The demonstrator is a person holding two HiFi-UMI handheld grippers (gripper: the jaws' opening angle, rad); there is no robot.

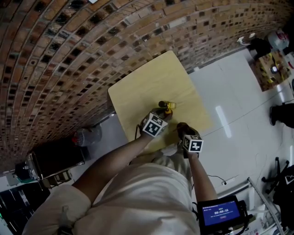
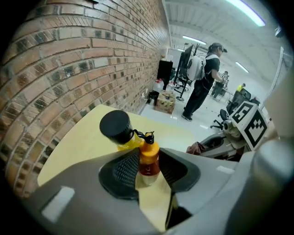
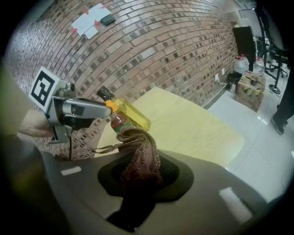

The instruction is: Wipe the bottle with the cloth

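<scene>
With the left gripper jaws clamped on the orange-capped bottle near the middle of the worktop, the right gripper, jaws clenched on the knitted cloth, should rub its loose end firmly along the bottle's side.

Bottle sits between left tongs over table; cloth in right tongs.

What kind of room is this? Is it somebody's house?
Probably a workshop or lab, not a home: it has a bare brick wall, ceiling strip lights, and cardboard boxes on a shiny white floor.
</scene>
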